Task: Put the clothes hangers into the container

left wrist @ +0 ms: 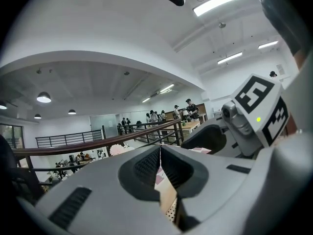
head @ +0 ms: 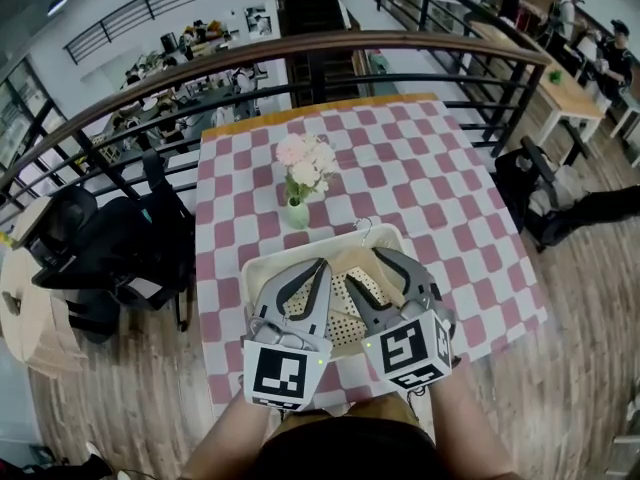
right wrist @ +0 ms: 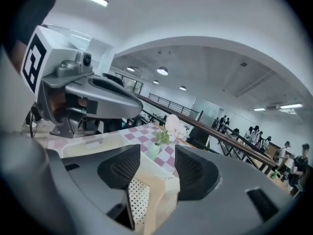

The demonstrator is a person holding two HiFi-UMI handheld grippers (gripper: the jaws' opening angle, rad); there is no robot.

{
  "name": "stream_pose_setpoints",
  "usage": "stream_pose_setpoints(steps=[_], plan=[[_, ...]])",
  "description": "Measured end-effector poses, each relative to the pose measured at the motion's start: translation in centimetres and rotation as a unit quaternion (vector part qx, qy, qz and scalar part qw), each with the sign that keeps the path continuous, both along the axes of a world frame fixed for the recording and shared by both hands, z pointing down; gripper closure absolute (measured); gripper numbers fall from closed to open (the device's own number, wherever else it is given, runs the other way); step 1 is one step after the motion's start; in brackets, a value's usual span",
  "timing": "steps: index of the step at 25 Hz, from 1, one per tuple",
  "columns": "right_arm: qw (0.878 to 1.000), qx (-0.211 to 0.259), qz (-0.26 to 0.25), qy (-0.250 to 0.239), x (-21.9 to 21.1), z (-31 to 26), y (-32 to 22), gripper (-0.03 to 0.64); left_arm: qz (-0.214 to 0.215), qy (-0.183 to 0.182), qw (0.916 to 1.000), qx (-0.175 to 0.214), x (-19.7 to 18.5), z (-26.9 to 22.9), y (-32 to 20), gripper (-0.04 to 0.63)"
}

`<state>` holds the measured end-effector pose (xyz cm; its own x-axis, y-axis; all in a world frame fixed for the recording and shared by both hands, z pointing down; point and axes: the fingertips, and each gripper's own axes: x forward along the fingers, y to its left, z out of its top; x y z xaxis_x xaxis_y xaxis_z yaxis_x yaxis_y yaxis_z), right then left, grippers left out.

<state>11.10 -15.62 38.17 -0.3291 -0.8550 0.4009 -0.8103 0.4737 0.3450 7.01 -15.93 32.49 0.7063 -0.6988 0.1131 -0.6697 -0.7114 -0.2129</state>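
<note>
I hold both tools close to my body, tilted forward over the cream perforated plastic basket (head: 396,236) on the pink-and-white checked worktop (head: 450,188). My left tool (head: 322,268) (left wrist: 160,149) is clenched on nothing, and my right tool (head: 358,265) (right wrist: 157,155) is released. A clothes hanger with a wire hook (head: 364,225) lies in the basket, its hook at the far rim.

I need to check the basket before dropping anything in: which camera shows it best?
The head view: the basket shows most of its rim, though the left gripper and right gripper cover its middle. The right gripper view shows only one dotted corner; the left gripper view, a sliver.
</note>
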Motion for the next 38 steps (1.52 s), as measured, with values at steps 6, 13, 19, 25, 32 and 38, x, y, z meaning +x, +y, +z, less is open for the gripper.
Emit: stream_pose_setpoints(steps=[6,13,19,25,32,38], plan=[[0.998,0.058,-0.022,-0.030,-1.4,-4.2,1.3,0.394,-0.011,0.010,0.9998,0.013,-1.2,-1.4,0.3,0.584],[0.976,0.149,-0.064,-0.142,-2.6,-10.4,3.4,0.442,-0.025,0.007,0.9994,0.023,-2.7,-2.5,0.9,0.584],[0.968,0.178,-0.079,-0.159,-3.5,-12.6,4.7,0.538,-0.022,0.033,0.9980,0.050,-3.2,-4.6,1.9,0.584],[0.962,0.185,-0.102,-0.173,-4.6,-13.4,5.5,0.569,0.005,0.049,0.9974,0.053,-3.1,-5.7,3.1,0.584],[0.958,0.172,-0.123,-0.196,-5.2,-12.9,6.0,0.584,0.007,0.062,0.9968,0.050,-3.6,-6.4,3.5,0.584],[0.961,0.166,-0.107,-0.196,-4.6,-12.3,5.3,0.584,0.006,0.057,0.9970,0.051,-3.6,-6.5,3.5,0.585]])
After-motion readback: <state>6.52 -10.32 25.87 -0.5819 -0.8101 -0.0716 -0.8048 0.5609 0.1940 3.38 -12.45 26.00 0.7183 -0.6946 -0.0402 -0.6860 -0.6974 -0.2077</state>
